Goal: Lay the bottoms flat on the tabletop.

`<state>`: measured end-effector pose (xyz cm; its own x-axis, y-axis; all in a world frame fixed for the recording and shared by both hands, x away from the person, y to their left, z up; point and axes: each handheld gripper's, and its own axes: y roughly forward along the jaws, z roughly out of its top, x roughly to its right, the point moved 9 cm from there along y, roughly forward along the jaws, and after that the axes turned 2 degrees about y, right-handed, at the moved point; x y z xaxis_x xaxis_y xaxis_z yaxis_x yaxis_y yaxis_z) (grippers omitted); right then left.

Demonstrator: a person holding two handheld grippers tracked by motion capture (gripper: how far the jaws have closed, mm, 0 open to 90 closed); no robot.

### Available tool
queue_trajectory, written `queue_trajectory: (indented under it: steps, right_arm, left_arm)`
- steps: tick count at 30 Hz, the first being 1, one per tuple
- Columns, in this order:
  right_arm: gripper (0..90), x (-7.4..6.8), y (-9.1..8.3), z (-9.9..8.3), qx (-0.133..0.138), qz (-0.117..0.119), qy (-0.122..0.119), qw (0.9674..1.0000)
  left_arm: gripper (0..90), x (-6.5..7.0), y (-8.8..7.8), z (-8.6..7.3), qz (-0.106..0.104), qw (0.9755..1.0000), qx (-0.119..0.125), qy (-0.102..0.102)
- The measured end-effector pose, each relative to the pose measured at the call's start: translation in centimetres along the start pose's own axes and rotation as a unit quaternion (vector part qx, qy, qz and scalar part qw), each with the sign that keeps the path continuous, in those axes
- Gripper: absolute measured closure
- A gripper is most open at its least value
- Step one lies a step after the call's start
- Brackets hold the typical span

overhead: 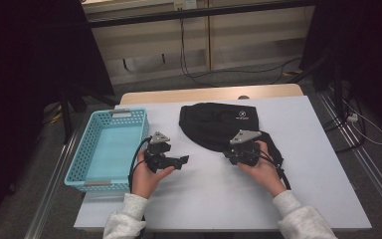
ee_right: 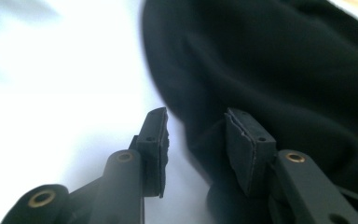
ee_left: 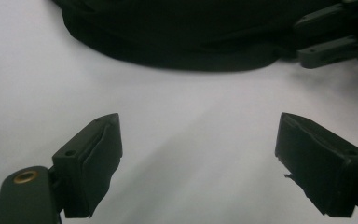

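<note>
I keep my left gripper [overhead: 183, 160] wide open and empty beside the basket [overhead: 129, 117], while my right gripper [ee_right: 193, 135] straddles the black garment's [overhead: 214, 124] edge, half-open, to pinch it on the desk [overhead: 303, 149].

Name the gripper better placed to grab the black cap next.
Right. The right gripper already straddles the black cap's edge; the left gripper stands open over bare table, apart from it.

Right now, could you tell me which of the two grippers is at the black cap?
The right gripper: its jaws straddle the black cap's edge. The left gripper hangs open over bare table.
</note>
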<state>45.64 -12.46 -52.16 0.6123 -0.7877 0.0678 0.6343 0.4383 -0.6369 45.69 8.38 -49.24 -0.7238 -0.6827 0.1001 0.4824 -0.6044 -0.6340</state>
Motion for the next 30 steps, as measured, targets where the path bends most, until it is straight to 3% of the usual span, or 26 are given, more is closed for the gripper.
queue_trajectory:
  steps: [4, 5, 7, 11, 16, 19, 21, 22, 24, 26, 30]
  right_arm:
    - [65.3, 0.3, 0.7, -0.1, -0.001, 0.002, 0.014, 0.9999]
    - [74.8, 0.4, 0.7, -0.1, -0.002, 0.001, 0.012, 0.9999]
    - [83.7, 0.5, 0.8, -0.1, 0.000, -0.002, 0.012, 0.9999]
    - [86.6, 0.2, 0.4, 0.3, 0.002, 0.007, 0.020, 0.9998]
    - [86.7, -3.3, -2.0, 2.9, 0.027, 0.073, 0.011, 0.9969]
    - [86.4, -5.8, -3.4, 4.6, 0.052, 0.131, 0.027, 0.9897]
    - [85.3, -7.0, -3.6, 5.3, 0.066, 0.165, 0.050, 0.9829]
    - [81.7, -7.1, -3.4, 5.4, 0.071, 0.165, 0.061, 0.9818]
    - [71.8, -6.6, -2.7, 4.9, 0.059, 0.134, 0.052, 0.9879]
    - [57.2, -5.9, -2.2, 4.3, 0.057, 0.118, 0.054, 0.9899]
    - [54.4, -4.5, -2.7, 3.4, 0.053, 0.081, 0.041, 0.9944]
  left_arm:
    - [14.7, -0.3, -0.2, -0.5, 0.004, 1.0000, -0.001, -0.004]
    - [14.7, -0.4, -0.3, -0.6, 0.005, 1.0000, -0.004, -0.004]
    - [14.7, -0.4, -0.5, -0.6, 0.007, 1.0000, -0.003, -0.006]
    - [14.7, -0.4, -0.9, -0.6, 0.008, 0.9999, 0.001, -0.006]
    - [14.7, -0.5, -0.9, -0.6, 0.009, 0.9999, 0.002, -0.005]
    - [14.7, -0.6, -1.0, -0.6, 0.010, 0.9999, 0.000, -0.005]
    - [14.7, -0.6, -1.0, -0.5, 0.010, 0.9999, 0.002, -0.006]
    - [14.7, -0.5, -1.0, -0.5, 0.010, 0.9999, 0.003, -0.008]
    - [14.7, -0.5, -1.1, -0.5, 0.010, 0.9999, 0.002, -0.005]
    - [14.7, -0.2, -1.1, -0.5, 0.007, 1.0000, -0.001, -0.002]
    - [14.7, 0.2, -0.8, -0.5, 0.001, 1.0000, -0.001, -0.002]
